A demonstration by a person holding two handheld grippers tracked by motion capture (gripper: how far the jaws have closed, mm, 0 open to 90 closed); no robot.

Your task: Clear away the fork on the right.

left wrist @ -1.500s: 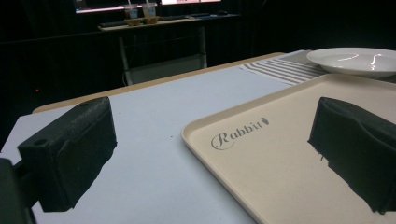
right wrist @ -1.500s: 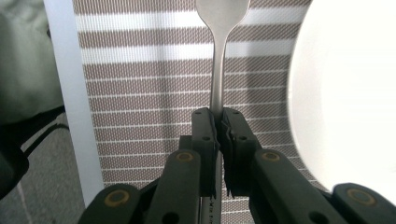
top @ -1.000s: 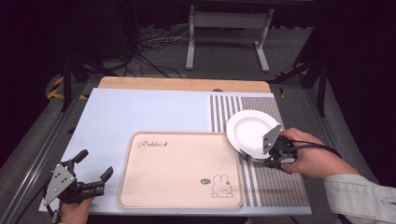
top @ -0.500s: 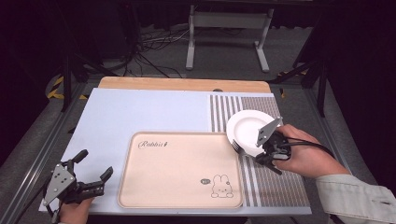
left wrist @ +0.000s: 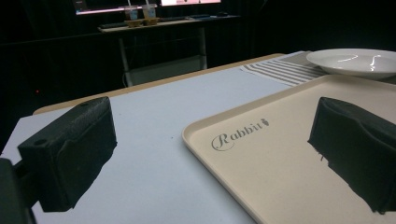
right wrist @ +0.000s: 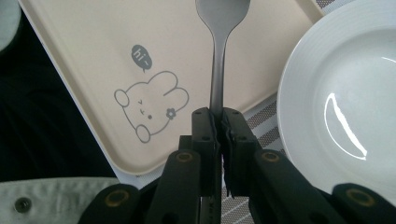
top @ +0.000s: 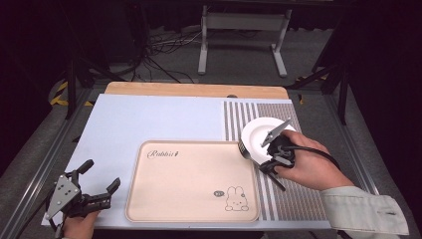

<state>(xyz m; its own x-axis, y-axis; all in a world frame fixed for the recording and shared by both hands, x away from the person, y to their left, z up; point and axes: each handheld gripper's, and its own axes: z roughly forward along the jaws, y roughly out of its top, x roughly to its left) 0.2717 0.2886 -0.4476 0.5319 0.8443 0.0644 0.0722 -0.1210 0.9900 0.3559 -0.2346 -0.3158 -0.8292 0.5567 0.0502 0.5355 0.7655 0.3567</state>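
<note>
plate point(top: 260, 138) on striped mat point(top: 293, 199), right of tray point(top: 191, 181) | spoon point(right wrist: 218, 51) over tray

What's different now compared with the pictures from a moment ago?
The right gripper, shut on a spoon, has slid from the right of the white plate toward the tray, so it now sits at the plate's near edge. The left gripper stayed put with jaws open; plate and tray didn't move.

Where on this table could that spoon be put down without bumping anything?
The tray is bare apart from its printed rabbit. The blue mat between tray and far wooden edge is free too. It is crowded on the striped mat, around the plate and right gripper.
</note>
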